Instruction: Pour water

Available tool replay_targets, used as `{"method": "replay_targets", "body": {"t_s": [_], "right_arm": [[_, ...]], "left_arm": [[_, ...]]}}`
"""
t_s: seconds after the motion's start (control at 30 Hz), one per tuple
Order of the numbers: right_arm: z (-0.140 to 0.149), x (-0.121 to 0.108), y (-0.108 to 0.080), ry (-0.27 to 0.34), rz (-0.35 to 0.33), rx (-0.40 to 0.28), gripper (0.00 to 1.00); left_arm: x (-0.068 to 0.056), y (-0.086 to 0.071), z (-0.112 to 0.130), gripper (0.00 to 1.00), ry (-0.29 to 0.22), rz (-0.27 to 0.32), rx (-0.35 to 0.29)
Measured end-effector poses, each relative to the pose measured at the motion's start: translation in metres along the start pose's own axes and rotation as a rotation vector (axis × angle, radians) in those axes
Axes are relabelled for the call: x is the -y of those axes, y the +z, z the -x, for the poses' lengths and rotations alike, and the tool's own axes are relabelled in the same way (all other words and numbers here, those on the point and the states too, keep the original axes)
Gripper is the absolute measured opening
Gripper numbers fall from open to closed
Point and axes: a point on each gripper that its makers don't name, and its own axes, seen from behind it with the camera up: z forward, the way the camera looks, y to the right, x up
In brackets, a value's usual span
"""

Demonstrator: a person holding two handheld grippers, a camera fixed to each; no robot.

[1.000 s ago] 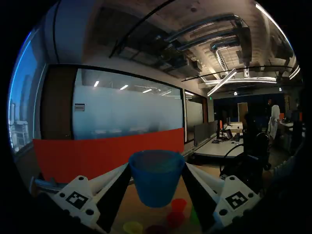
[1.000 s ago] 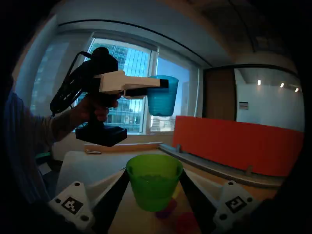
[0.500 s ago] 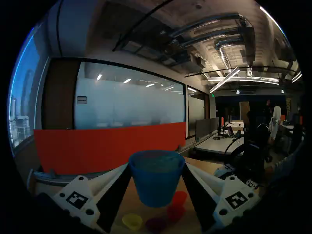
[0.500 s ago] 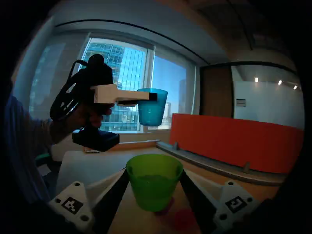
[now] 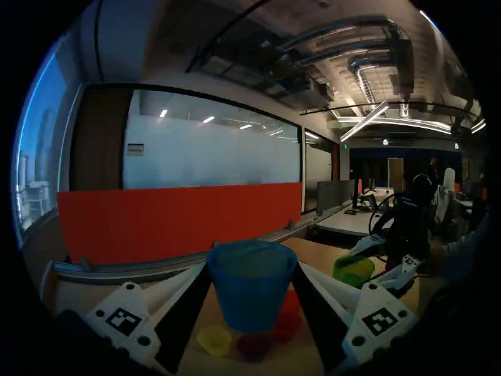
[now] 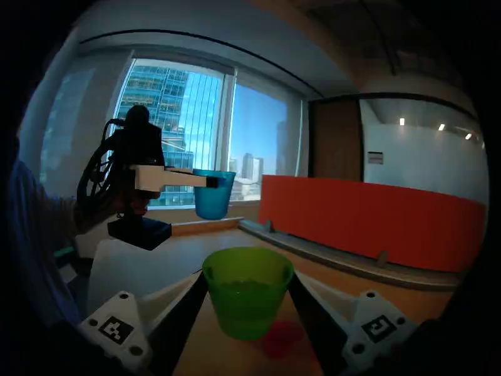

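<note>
**Status.** The left gripper (image 5: 252,277) holds the blue cup (image 5: 252,288) at lower centre of the left gripper view. Its jaws are clenched on the cup wall, one from each side. The right gripper (image 6: 248,283) holds the green cup (image 6: 248,294) the same way at lower centre of the right gripper view, jaws clamped on both sides.

**Position of the cups.** Both cups are upright with rims level. In the right gripper view the blue cup appears at left of centre, carried in the air above the table (image 6: 357,291) by a hand (image 6: 94,210). It sits higher in the frame than the green cup and is well apart from it. In the left gripper view the green cup appears at right of centre, lower than the blue rim.

**Contents.** A darker band inside the green cup suggests liquid, though this is not certain. The fill of the blue cup cannot be read.

**Progress.** Judged from these views:
- Both cups are grasped and lifted.
- Neither cup is tipped and no stream is visible, so the pour itself is not yet begun.
- Left to do: bring one rim over the other cup, tilt, then return the cup to upright.
- Which cup is the source cannot be told.

**Surroundings.** Several small cups (image 5: 215,339) stand on the table beneath the blue cup, in front of an orange partition (image 5: 169,219).
</note>
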Motion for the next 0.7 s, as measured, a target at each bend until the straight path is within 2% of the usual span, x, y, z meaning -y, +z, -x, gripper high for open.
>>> {"method": "replay_targets", "body": {"t_s": [0.3,0.5,0.7], "right_arm": [[0.001,-0.011,-0.013,-0.001,0.025,0.012,0.9],[0.003,-0.014,-0.015,0.006,0.029,0.023,0.9],[0.01,-0.012,-0.016,0.016,0.018,0.042,0.9]], "left_arm": [[0.0,-0.005,0.021,0.86,0.008,0.006,0.019],[0.001,-0.006,0.031,0.86,0.035,0.004,0.045],[0.0,-0.01,0.048,0.86,0.039,0.012,0.077]]}}
